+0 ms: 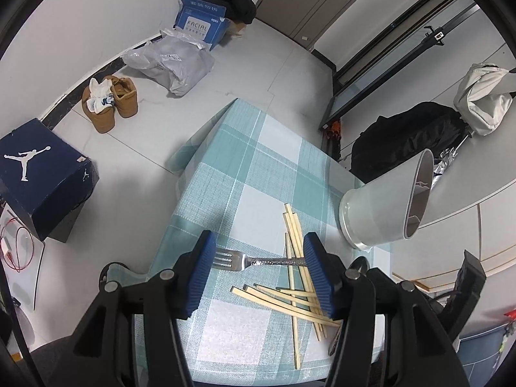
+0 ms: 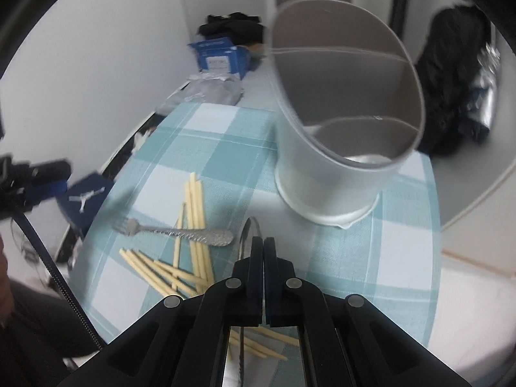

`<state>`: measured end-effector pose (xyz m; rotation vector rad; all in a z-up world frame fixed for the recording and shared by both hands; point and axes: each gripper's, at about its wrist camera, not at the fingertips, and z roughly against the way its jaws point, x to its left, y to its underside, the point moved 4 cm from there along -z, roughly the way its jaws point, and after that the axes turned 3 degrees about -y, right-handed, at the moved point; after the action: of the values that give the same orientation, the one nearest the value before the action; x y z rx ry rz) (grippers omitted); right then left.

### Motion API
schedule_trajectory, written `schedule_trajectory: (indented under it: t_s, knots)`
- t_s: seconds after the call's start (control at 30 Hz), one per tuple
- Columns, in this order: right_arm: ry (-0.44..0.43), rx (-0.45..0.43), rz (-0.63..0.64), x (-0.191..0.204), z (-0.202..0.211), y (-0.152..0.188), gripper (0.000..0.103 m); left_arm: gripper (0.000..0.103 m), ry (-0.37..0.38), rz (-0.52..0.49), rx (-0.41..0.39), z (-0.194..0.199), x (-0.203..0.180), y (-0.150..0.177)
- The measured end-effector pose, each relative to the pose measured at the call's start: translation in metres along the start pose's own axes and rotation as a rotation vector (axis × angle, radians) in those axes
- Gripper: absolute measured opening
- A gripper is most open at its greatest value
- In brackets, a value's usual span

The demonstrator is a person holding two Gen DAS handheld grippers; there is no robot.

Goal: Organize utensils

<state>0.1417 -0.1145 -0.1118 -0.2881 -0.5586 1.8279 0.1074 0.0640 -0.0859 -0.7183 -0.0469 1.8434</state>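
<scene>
The counter (image 1: 245, 174) is covered with a teal and white checked cloth. On it stands a grey round utensil holder (image 2: 325, 174), upright near the far right corner, its inside split by partitions into compartments; no utensil shows inside it. A metal fork (image 1: 254, 260) with a patterned handle lies flat on the cloth, tines toward the left edge, its handle resting across a loose pile of pale wooden chopsticks (image 1: 300, 277). The chopsticks lie crossed over one another, some pointing toward the holder, others fanned toward the near edge.

The left tongs (image 1: 258, 277) hang above the fork with their blue pads apart, one to each side of the fork's length, touching nothing.

The right tongs (image 2: 263, 251) have their fingers together. A slim metal utensil (image 2: 246, 235), apparently a spoon, runs between them from its bowl ahead of the tips to a handle beneath the tool; the fingers appear clamped on it, though the contact itself is hidden.

Beyond the counter, on the floor, lie a dark blue shoebox (image 1: 38, 174), tan boots (image 1: 113, 103) and a blue carton (image 1: 200, 25).
</scene>
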Motion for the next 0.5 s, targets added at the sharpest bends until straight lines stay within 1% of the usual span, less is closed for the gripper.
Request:
schedule_trajectory:
  t_s: [0.07, 0.2, 0.23, 0.3, 0.37, 0.47, 0.5]
  knots:
    - [-0.032, 0.019, -0.017, 0.002, -0.004, 0.000, 0.000, 0.052, -0.010, -0.007, 0.001, -0.001, -0.001, 0.001]
    - [-0.082, 0.003, -0.068, -0.003, -0.001, 0.002, 0.000, 0.053, -0.051, -0.027, 0.015, -0.006, 0.004, 0.003]
    - [-0.093, -0.005, -0.078, -0.004, 0.001, 0.002, 0.000, 0.054, -0.062, -0.034, 0.023, -0.007, 0.005, 0.004]
    - [-0.100, -0.025, -0.083, -0.007, 0.005, 0.002, 0.000, 0.062, -0.091, -0.043, 0.041, -0.013, 0.011, 0.008]
    - [-0.103, -0.052, -0.077, -0.010, 0.011, 0.003, 0.000, 0.066, -0.111, -0.037, 0.059, -0.017, 0.016, 0.011]
    - [-0.100, -0.096, -0.056, -0.013, 0.020, 0.004, 0.000, 0.073, -0.139, -0.029, 0.114, -0.031, 0.020, 0.020]
    - [-0.111, -0.109, -0.058, -0.014, 0.023, 0.005, 0.000, 0.073, -0.137, -0.018, 0.140, -0.037, 0.021, 0.024]
